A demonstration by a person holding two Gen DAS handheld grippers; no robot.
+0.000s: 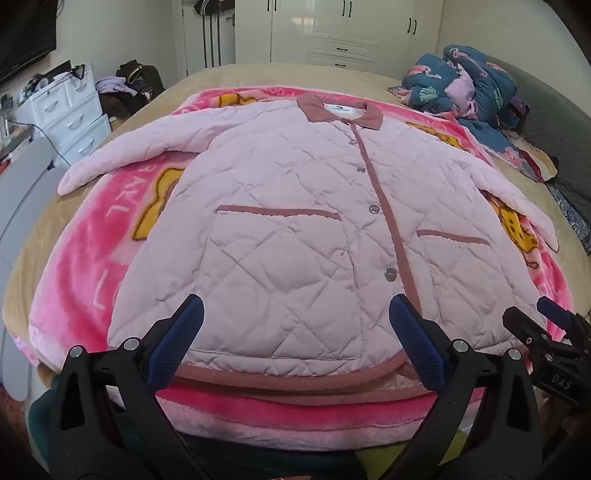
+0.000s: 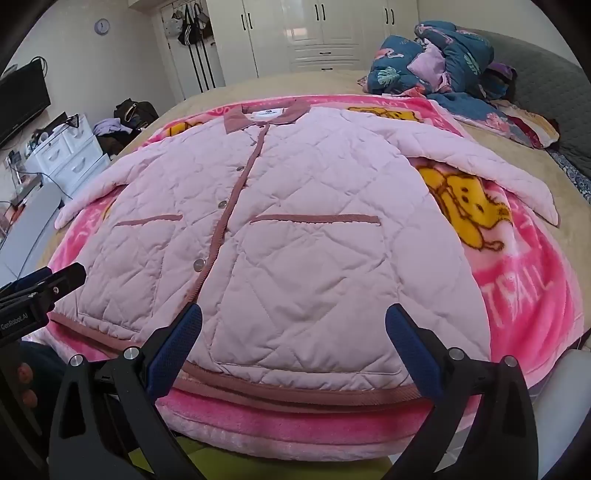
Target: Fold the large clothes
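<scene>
A big pink puffy jacket lies flat on a bright pink blanket with yellow bears on it, and the blanket is spread over a bed. The jacket is face up and buttoned shut, with its darker pink collar at the far end and its bottom edge close to the cameras. Both sleeves are stretched out to the sides — one sleeve reaches toward the white drawers, the other sleeve points toward the pile of blue bedding. Two pockets with dark pink tops sit low on the front. The left gripper hangs just over the bottom edge of the jacket, and its blue fingers are spread wide apart with nothing pinched between them. The right gripper is beside it, also low over the bottom edge, its fingers just as wide apart and holding nothing. In the left view the right gripper's tip shows at the right edge — in the right view the left one's tip shows at the left edge. White closets stand behind the bed.
</scene>
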